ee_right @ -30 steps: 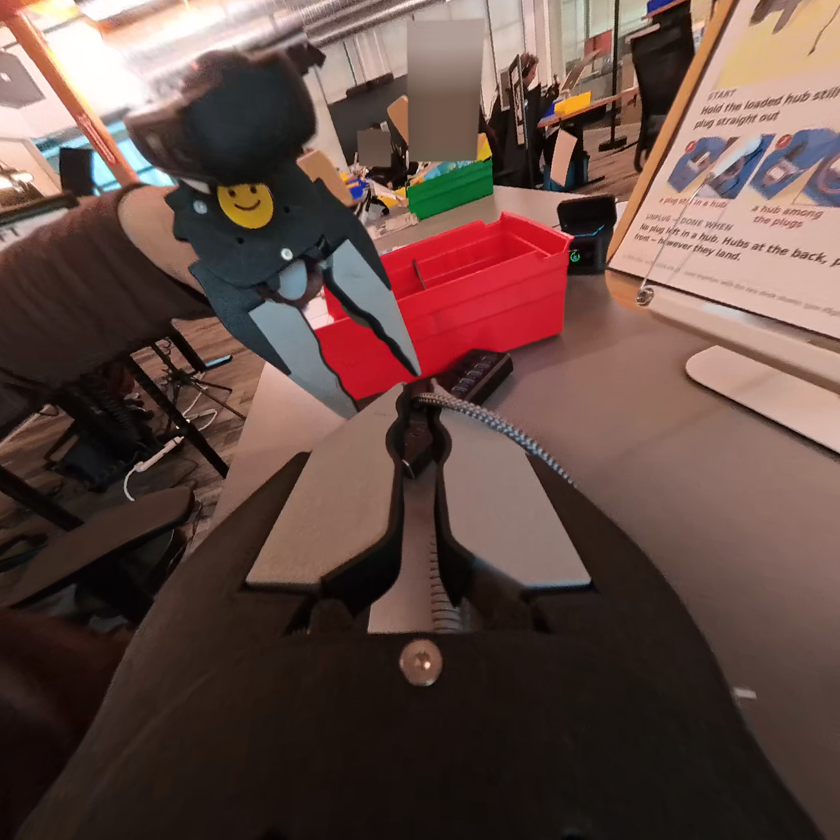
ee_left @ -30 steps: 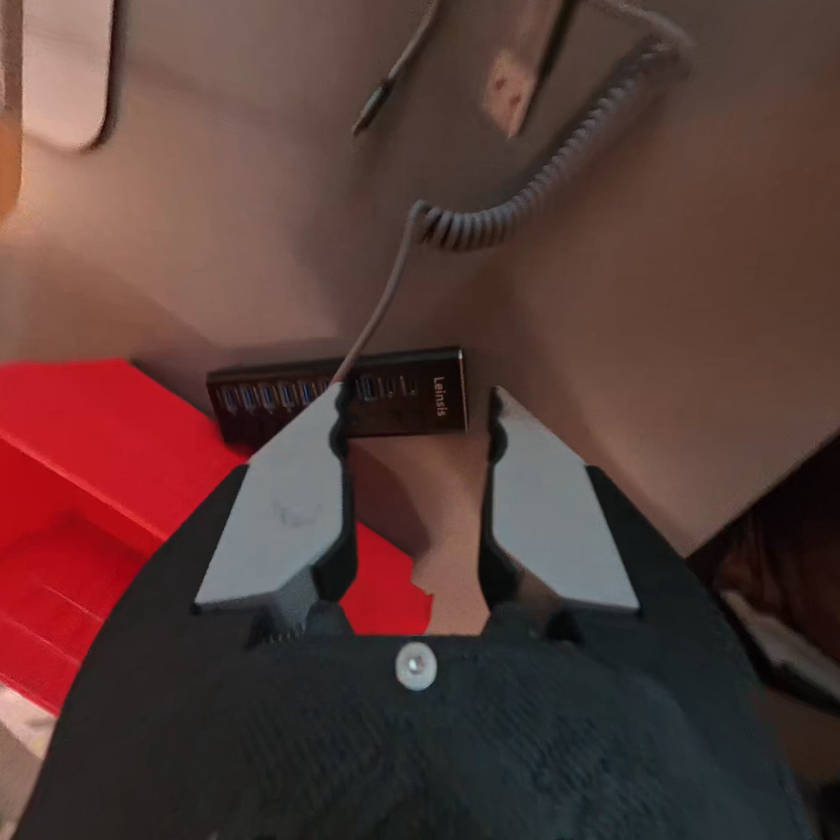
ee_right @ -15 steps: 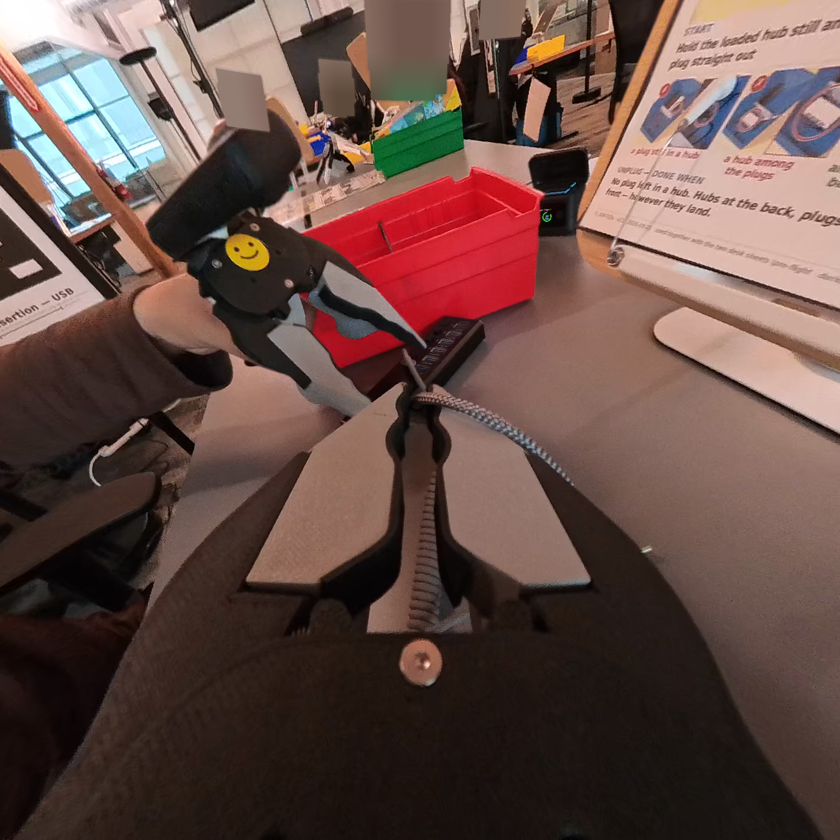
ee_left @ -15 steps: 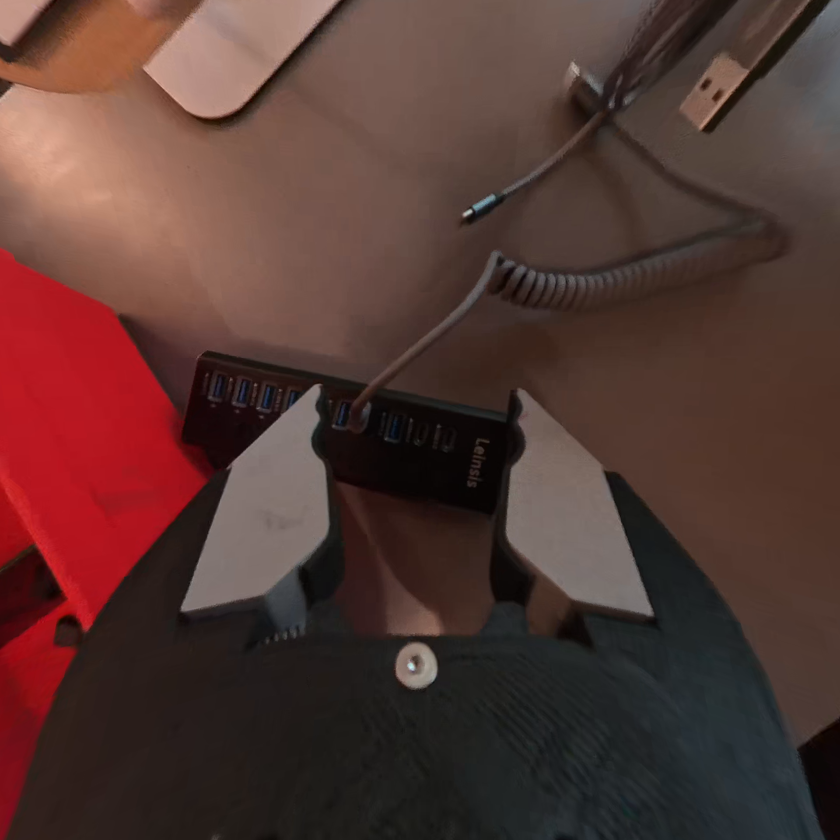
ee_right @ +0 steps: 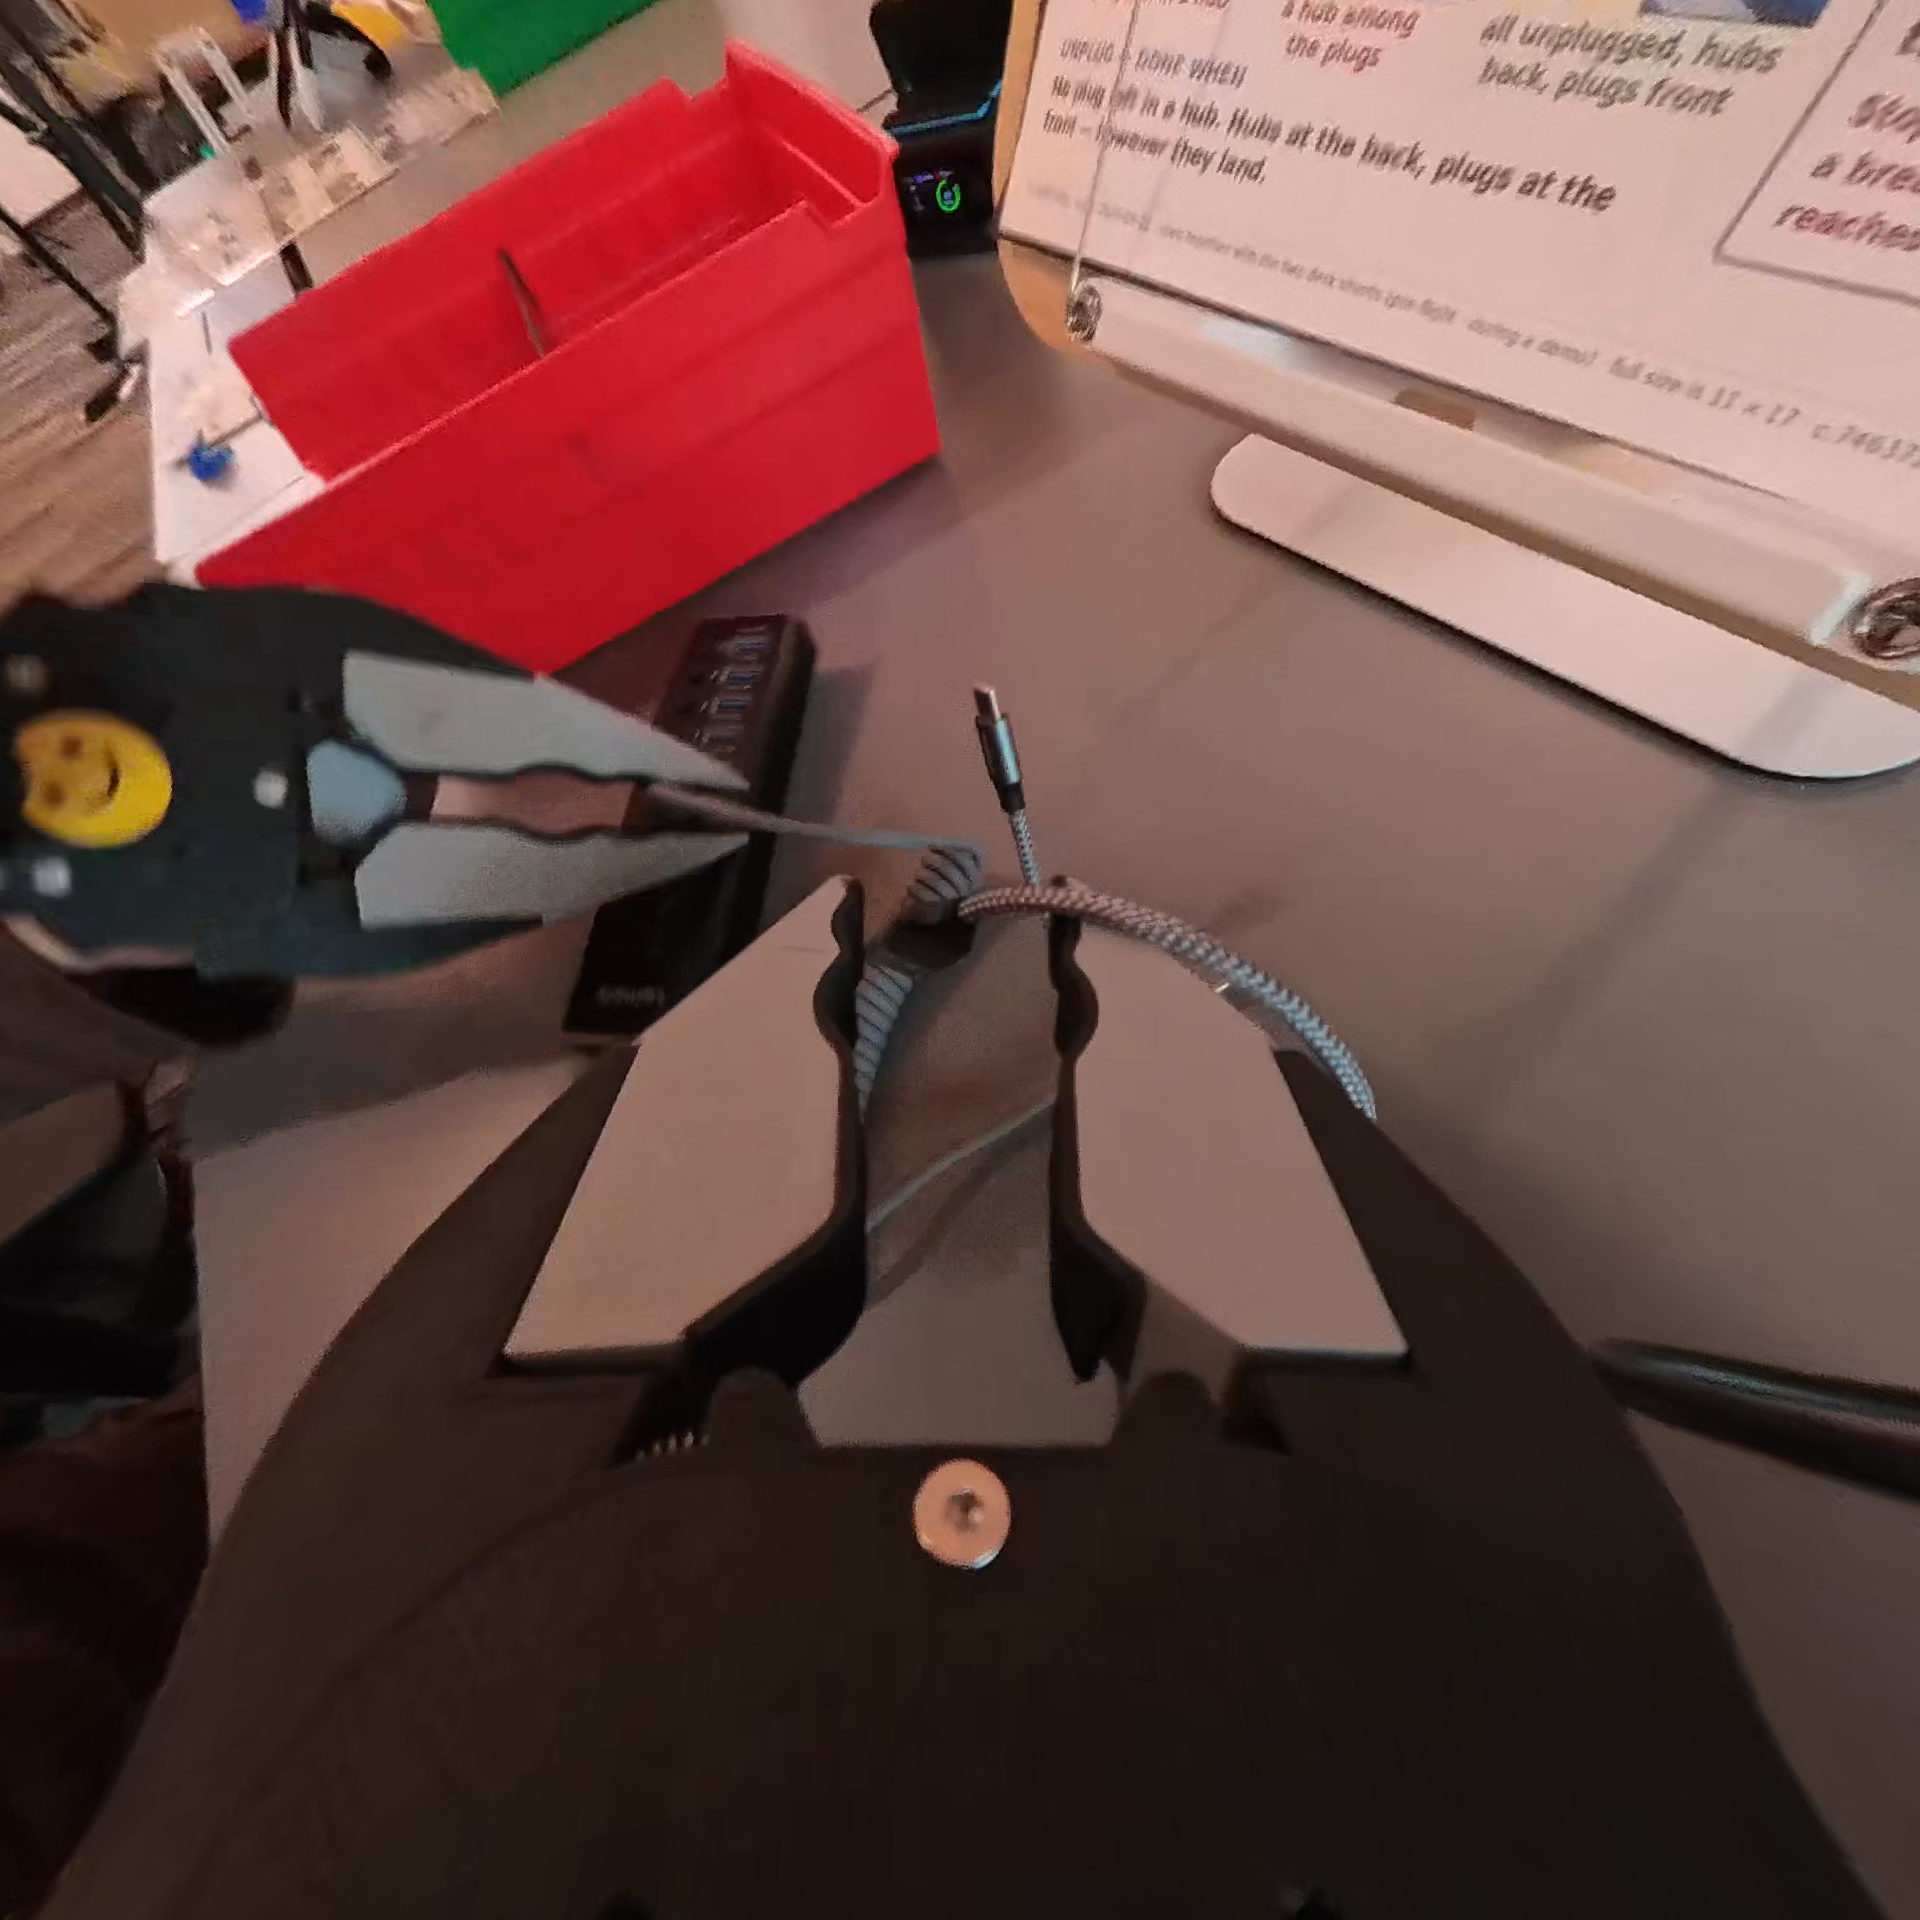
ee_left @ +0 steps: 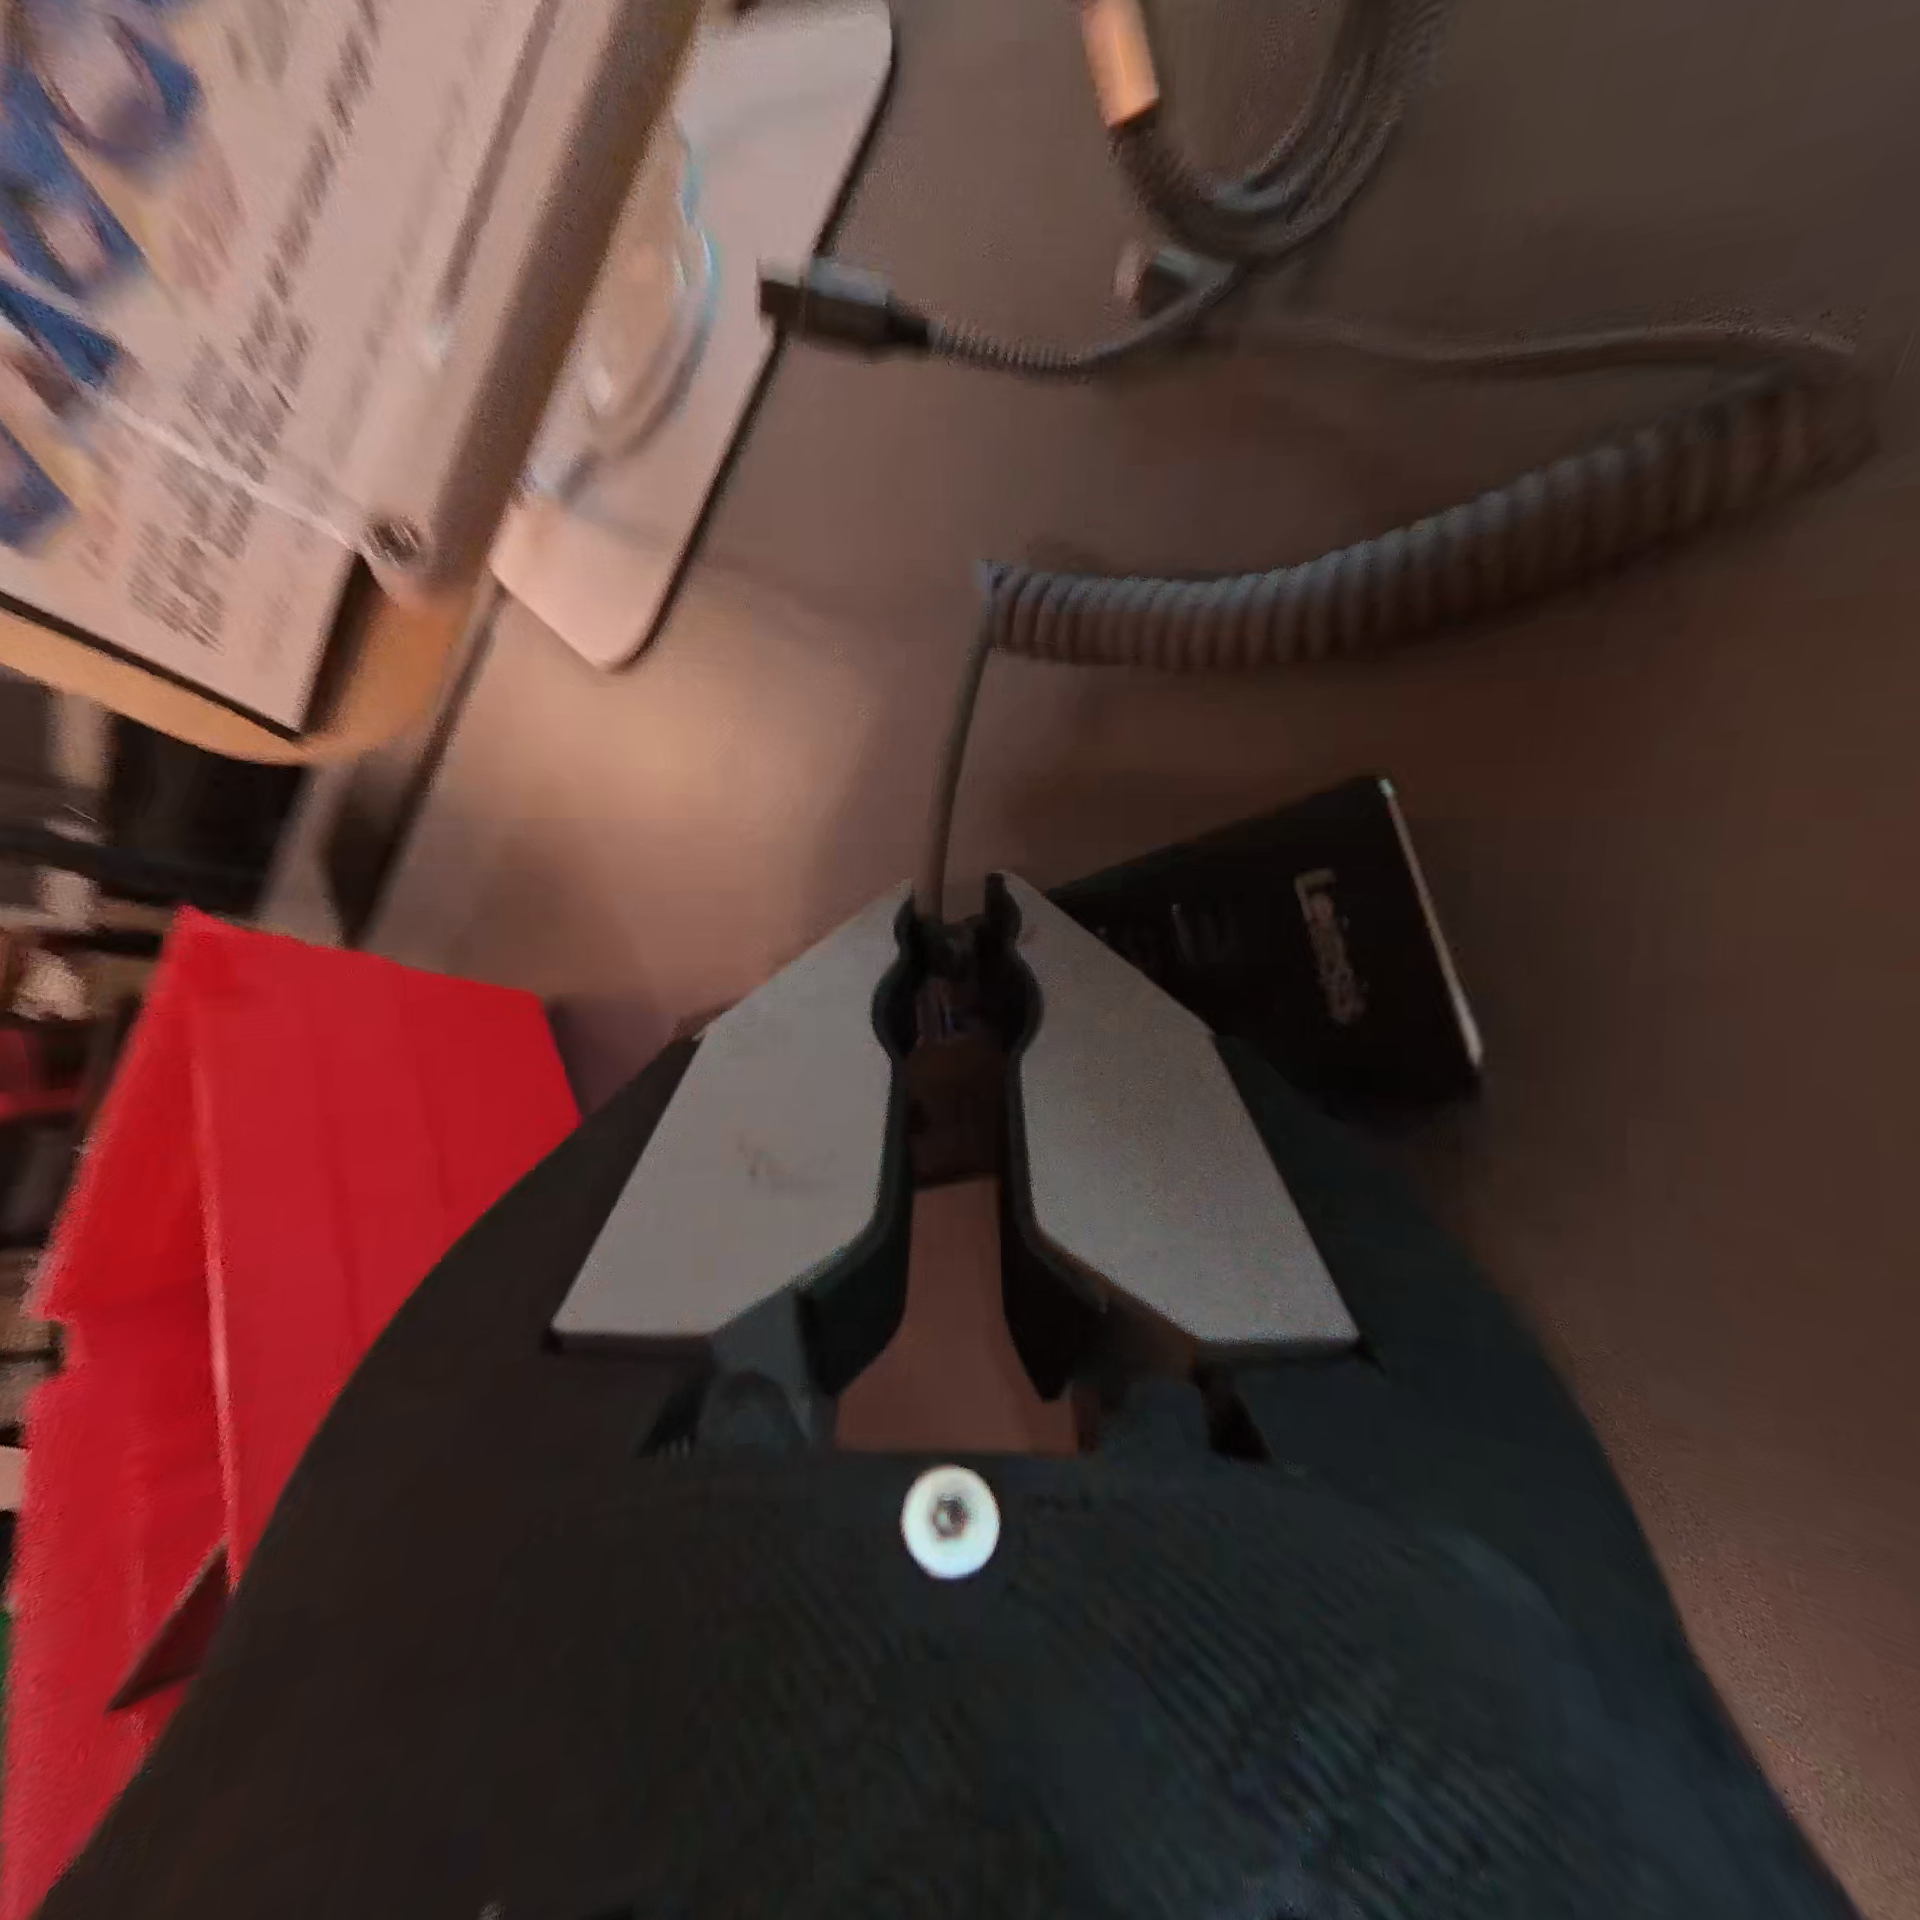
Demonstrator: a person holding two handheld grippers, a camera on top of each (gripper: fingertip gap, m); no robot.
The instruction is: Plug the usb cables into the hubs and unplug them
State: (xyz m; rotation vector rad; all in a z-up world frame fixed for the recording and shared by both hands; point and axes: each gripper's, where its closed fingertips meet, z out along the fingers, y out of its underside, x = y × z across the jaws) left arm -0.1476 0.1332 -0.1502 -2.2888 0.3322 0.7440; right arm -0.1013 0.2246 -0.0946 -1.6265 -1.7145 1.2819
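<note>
Hub (ee_left: 1309, 935), a black multi-port strip, lies flat on the grey table (ee_left: 1662, 1143), just beyond and to the right of the left gripper (ee_left: 956, 904); from the right wrist view the same hub (ee_right: 717, 790) sits ahead and left of the right gripper (ee_right: 951, 914), partly behind the left gripper (ee_right: 717, 805). A red bin (ee_right: 582, 416) stands farther ahead of the right gripper, beside the hub's far end. A white stand (ee_right: 1538, 603) carrying a printed sheet lies ahead to the right. The coiled grey cable (ee_left: 1434, 582) runs out ahead of the left gripper, its thin straight end leading back into the fingertips; that gripper is pinched nearly closed on the plug end, which is mostly hidden between the jaws. Whether the plug is seated in a port cannot be told. The right gripper's jaws stand moderately apart, with a braided cable (ee_right: 1174, 966) draped across its fingertips and the coiled section between them, nothing clamped. The braided cable's small metal plug (ee_right: 997, 748) points away, just ahead of the right fingertips.
</note>
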